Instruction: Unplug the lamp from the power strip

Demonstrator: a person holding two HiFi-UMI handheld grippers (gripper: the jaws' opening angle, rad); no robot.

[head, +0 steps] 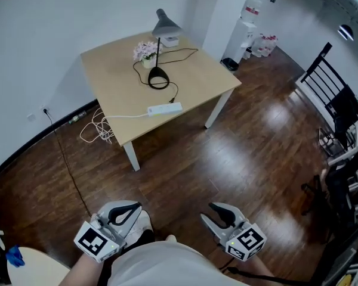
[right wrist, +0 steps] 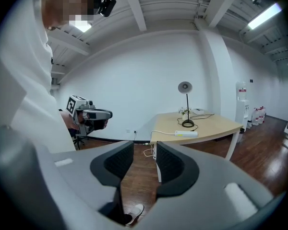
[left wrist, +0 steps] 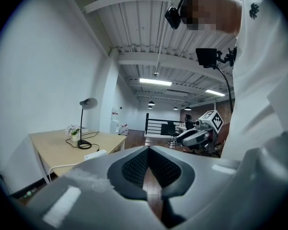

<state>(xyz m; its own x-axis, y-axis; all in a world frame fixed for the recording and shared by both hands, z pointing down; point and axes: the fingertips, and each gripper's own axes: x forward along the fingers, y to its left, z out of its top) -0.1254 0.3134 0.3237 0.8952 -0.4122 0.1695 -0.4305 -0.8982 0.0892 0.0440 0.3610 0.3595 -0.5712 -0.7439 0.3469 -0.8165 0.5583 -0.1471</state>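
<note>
Nothing is done yet. The grey desk lamp (head: 164, 24) still looks plugged into the white power strip (head: 165, 108), far off on the light wooden table (head: 113, 70). The left gripper (head: 136, 208) is closed and empty, and the right gripper (head: 207, 212) is slightly parted and empty.

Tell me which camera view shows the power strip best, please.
The head view: it looks down on the whole power strip near the front edge of the table. Both gripper views show it only small and side-on.

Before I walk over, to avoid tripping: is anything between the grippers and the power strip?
Nothing visible. Bare floor lies between the left gripper, right gripper and the table; the power strip sits by its near edge.
</note>
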